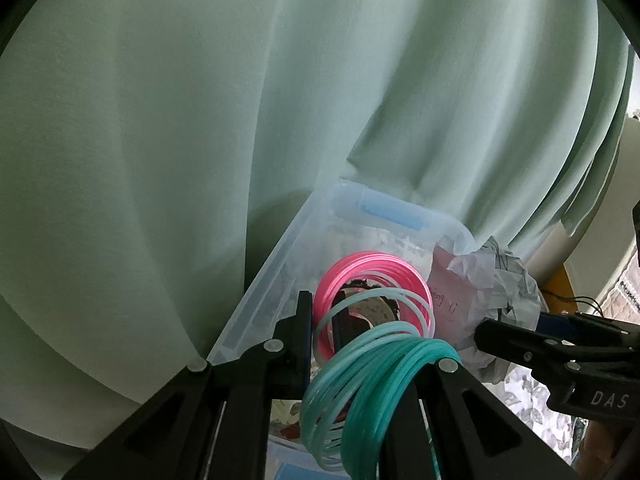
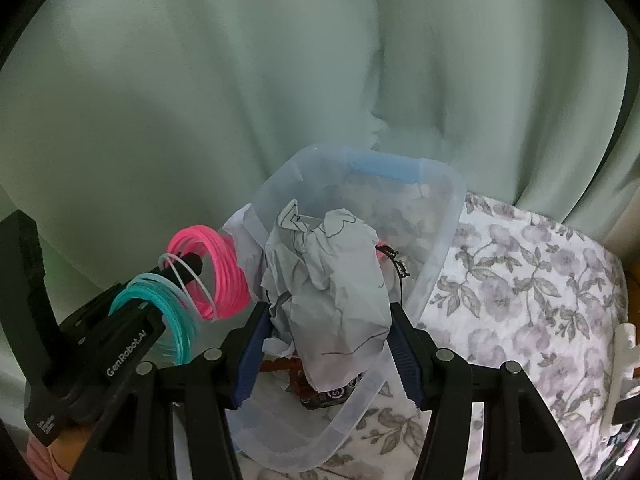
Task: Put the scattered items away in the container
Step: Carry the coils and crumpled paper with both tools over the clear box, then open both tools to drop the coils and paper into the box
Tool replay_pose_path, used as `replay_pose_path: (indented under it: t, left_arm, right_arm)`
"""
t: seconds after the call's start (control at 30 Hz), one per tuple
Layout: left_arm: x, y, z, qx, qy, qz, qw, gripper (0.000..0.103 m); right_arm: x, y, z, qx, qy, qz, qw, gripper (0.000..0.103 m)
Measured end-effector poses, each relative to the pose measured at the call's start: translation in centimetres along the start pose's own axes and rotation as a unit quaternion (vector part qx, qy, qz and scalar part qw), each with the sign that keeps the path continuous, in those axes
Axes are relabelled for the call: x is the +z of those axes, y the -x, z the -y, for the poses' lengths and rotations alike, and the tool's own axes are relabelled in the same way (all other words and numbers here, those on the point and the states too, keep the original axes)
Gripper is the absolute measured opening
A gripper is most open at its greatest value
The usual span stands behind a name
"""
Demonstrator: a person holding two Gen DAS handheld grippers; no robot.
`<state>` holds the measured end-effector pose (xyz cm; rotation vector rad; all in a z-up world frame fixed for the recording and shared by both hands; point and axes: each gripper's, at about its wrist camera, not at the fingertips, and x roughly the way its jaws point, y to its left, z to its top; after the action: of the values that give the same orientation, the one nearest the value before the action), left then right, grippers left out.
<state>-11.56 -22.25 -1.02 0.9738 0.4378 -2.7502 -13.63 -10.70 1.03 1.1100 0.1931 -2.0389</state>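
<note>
A clear plastic container (image 2: pixel 448 216) with a blue handle stands on a floral cloth; it also shows in the left wrist view (image 1: pixel 256 296). My right gripper (image 2: pixel 326 320) is shut on a crumpled paper ball (image 2: pixel 332 280) and holds it above the container's near end. My left gripper (image 1: pixel 326 316) holds coils of pink cord (image 1: pixel 372 268) and teal cord (image 1: pixel 384 380), which are looped around its right finger, over the container's left edge. The coils also show in the right wrist view (image 2: pixel 216 276). Dark items lie at the container's bottom (image 2: pixel 332 394).
A pale green curtain (image 2: pixel 280 80) hangs close behind the container. The floral cloth (image 2: pixel 520 300) spreads to the right. A white object (image 2: pixel 622 364) sits at the far right edge.
</note>
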Motion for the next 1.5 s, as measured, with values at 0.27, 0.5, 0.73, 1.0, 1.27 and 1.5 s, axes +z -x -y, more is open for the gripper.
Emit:
replay_pose_path:
  t: [0.27,0.5,0.73,1.0,1.27,1.5]
  left_arm:
    - [0.2,1.1,0.0,0.004,-0.006,-0.012,0.9999,0.009]
    - [0.1,1.1,0.0,0.009,-0.009,-0.032,0.9994,0.032]
    - [-0.3,2.4,-0.2,0.02,-0.007,-0.049,0.9986,0.042]
    - [0.0,2.2,0.2,0.022,-0.012,-0.044,0.9987,0.051]
    - [0.1,3.6,-0.1,0.027,-0.006,-0.036,0.999,0.051]
    - [0.4,5.4,0.1,0.027,-0.005,-0.022,0.9994,0.051]
  right_arm:
    - [0.4,-0.8,0.0,-0.003,0.002,-0.006,1.0,0.062]
    - [0.3,-0.5,0.2,-0.001,0.014,-0.008,1.0,0.062]
    - [0.1,-0.4,0.5,-0.008,0.01,-0.008,1.0,0.063]
    - [-0.2,-0.3,0.7,-0.006,0.012,0.002,1.0,0.064]
    - [-0.4,1.4,0.1,-0.007,0.007,0.02,1.0,0.064]
    - [0.2,3.4,-0.4,-0.006,0.012,0.053,0.999,0.064]
